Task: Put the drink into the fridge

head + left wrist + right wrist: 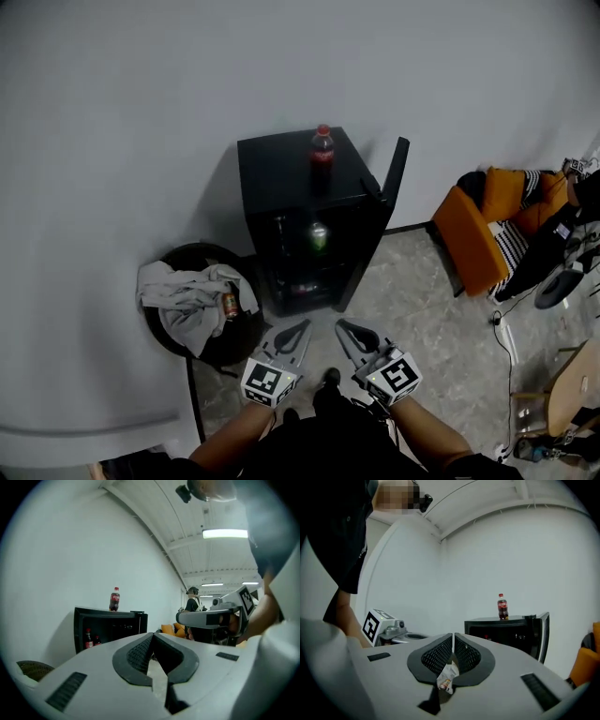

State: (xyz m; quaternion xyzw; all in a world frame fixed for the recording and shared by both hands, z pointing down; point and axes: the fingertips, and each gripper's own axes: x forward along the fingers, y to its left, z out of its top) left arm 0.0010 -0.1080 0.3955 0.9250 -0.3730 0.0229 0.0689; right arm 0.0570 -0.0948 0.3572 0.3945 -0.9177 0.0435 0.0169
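Observation:
A cola bottle (322,150) with a red cap stands upright on top of the black mini fridge (281,178). The fridge door (394,178) hangs open to the right. A green can (318,236) sits on a shelf inside. My left gripper (302,328) and right gripper (343,328) are low in the head view, side by side, well short of the fridge. Both are shut with nothing between the jaws. The left gripper view has the bottle (114,599) far off beyond the shut left gripper (152,637). In the right gripper view the bottle (502,607) stands beyond the shut right gripper (453,637).
A dark round bin (178,267) holding grey cloth (192,300) and a small can (229,305) stands left of the fridge. An orange chair (478,234) with bags is at the right, with a cable (506,342) on the floor. A person (192,599) stands in the background.

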